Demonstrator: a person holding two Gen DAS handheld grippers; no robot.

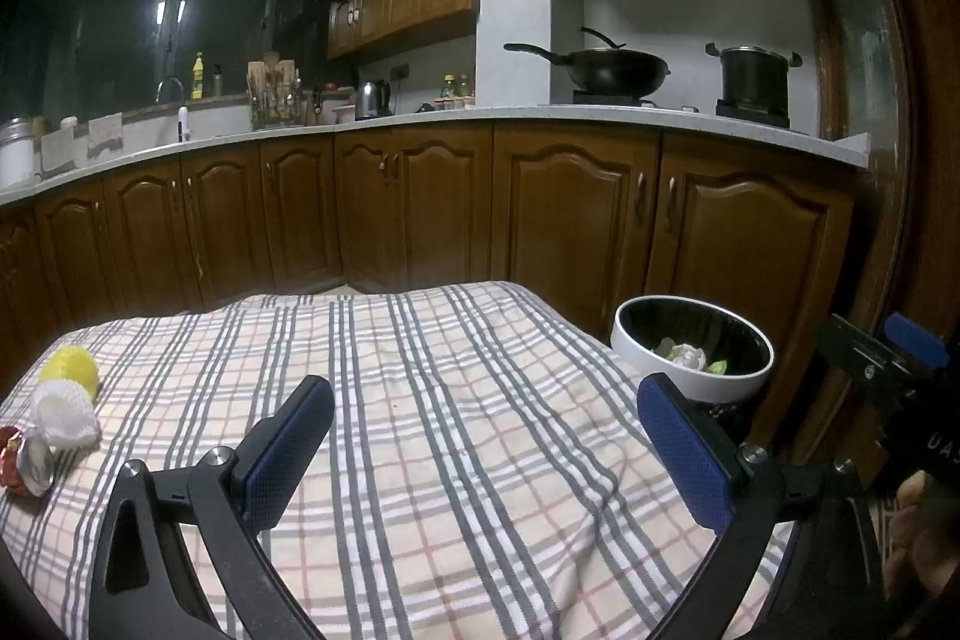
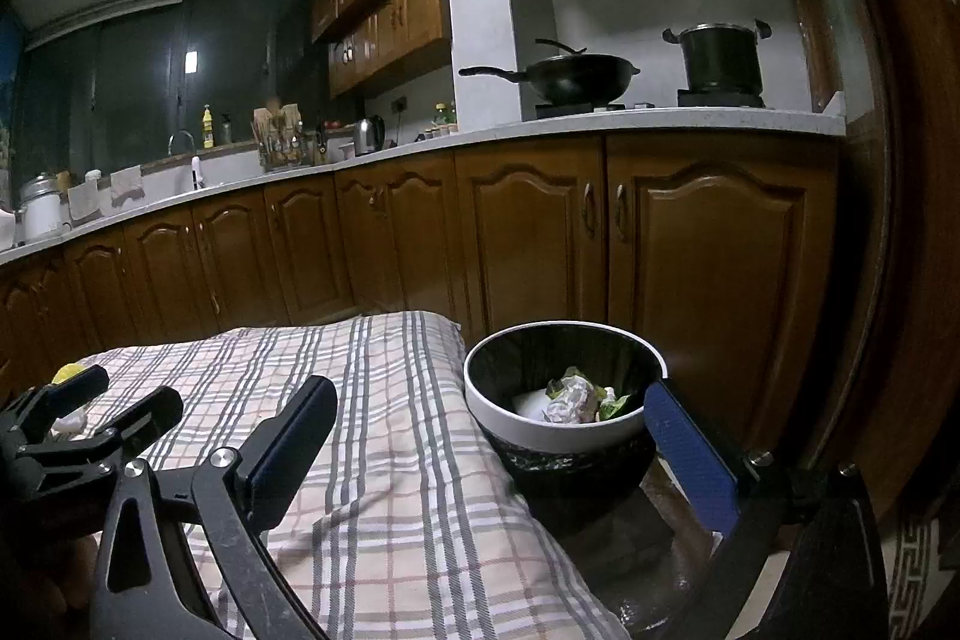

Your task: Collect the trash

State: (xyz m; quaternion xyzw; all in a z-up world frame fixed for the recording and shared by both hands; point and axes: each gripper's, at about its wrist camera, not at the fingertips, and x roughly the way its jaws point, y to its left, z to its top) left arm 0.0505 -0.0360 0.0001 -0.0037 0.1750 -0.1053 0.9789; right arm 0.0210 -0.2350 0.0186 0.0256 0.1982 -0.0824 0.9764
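Both sets of jaws stood spread and empty: the left gripper (image 1: 486, 436) over the plaid cloth (image 1: 432, 400), the right gripper (image 2: 492, 448) near the white-rimmed bin (image 2: 510, 418) holding crumpled trash (image 2: 570, 397). A yellow ball (image 1: 69, 370), white foam net (image 1: 63, 415) and red wrapper (image 1: 15, 457) lay at the tabletop's left edge. Brown cabinets (image 1: 420, 214) stood behind.

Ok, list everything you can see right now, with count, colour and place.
Foam fruit nets: two, yellow and white, table's left edge.
Crushed can: one, red and silver, beside the white net.
Trash bin: one, white rim, black liner, right of table, holding crumpled paper and green scraps.
Tablecloth: one, plaid.
Wok: one, black, on stove.
Pot: one, dark, on stove.
Kettle: one, steel, on counter.
Left gripper: open, empty.
Right gripper: open, empty.
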